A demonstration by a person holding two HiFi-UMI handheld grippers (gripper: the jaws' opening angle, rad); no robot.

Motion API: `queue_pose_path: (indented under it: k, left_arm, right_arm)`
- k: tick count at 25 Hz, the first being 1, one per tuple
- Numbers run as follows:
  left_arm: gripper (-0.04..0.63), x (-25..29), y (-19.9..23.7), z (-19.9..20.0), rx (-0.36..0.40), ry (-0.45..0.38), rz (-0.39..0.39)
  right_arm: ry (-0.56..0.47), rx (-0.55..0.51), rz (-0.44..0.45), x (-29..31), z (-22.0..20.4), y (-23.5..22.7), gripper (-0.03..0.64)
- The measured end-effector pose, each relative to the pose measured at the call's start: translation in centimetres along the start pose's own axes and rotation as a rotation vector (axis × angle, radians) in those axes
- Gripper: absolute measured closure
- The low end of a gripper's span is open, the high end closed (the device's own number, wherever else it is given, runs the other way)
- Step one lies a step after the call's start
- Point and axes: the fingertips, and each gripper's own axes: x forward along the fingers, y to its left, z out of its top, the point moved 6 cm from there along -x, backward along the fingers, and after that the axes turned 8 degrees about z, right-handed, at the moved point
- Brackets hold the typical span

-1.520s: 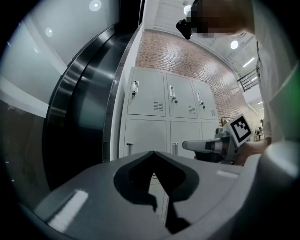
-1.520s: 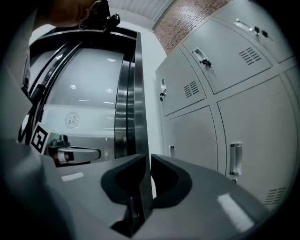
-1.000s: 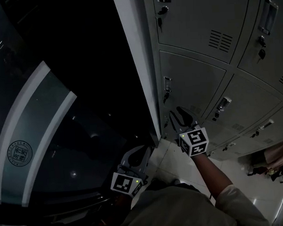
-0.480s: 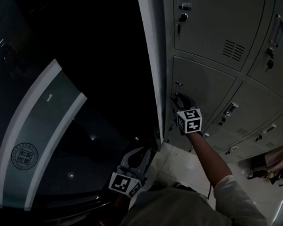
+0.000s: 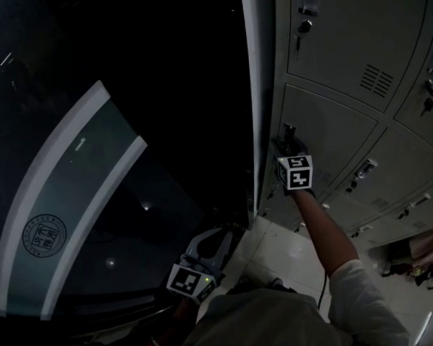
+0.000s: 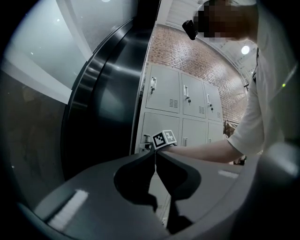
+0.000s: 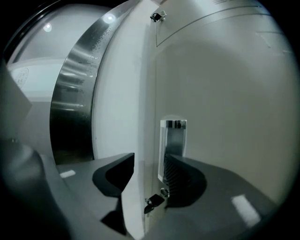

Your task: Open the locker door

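The room is dim. Nearest, under the person, is a floor (image 5: 277,253) of pale square tiles. To its left a curved glass wall (image 5: 81,196) sweeps away, crossed by two light bands and marked low down with a round emblem (image 5: 39,236). Low and near, by the person's waist, the left gripper (image 5: 221,239) hovers over the tiles and touches nothing. Its jaws have just been easing apart a little, yet only a thin slit shows between the tips, and nothing is in it. Farther out, at the end of a bare forearm below a light sleeve (image 5: 365,298), the right gripper (image 5: 285,140) is up against the lockers (image 5: 347,48), which stand to the right. Its jaws have just been opening and now stand wide, gripping nothing. Between them lie the hinge-free edge of the locker door (image 5: 333,138), which is shut, a slice of the flat side panel (image 7: 124,93) to its left, and the small dark key (image 7: 153,201) sticking out of the lock. The ribbed pad of the right-hand jaw sits just beside the handle (image 7: 172,140), though I cannot tell whether it touches. That handle is a tall, narrow, bright metal pull with a rounded top, set near the door's left edge. The door is smooth, matte, pale grey sheet metal. The doors above and to the right match it, each with a slotted vent and its own pull. Left of the panel runs a curved strip of brushed steel (image 7: 75,93). Farthest off, above the lockers, is a red brick wall (image 6: 187,51).
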Motion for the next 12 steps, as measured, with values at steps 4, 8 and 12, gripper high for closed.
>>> queue_pose_path:
  k: [4, 8, 12]
  left_arm:
    - [0.537, -0.6, 0.0, 0.4, -0.036, 0.059, -0.012]
    - [0.538, -0.9, -0.7, 1.0, -0.068, 0.143, -0.027]
    - [0.43, -1.0, -0.2, 1.0, -0.056, 0.086, -0.013]
  right_arm:
    - [0.002, 0.016, -0.002, -0.2, 0.0, 0.6, 0.419]
    - [0.009, 0.011, -0.008, -0.7, -0.1, 1.5, 0.419]
    - [0.005, 0.008, -0.003, -2.4, -0.2, 3.0, 0.427]
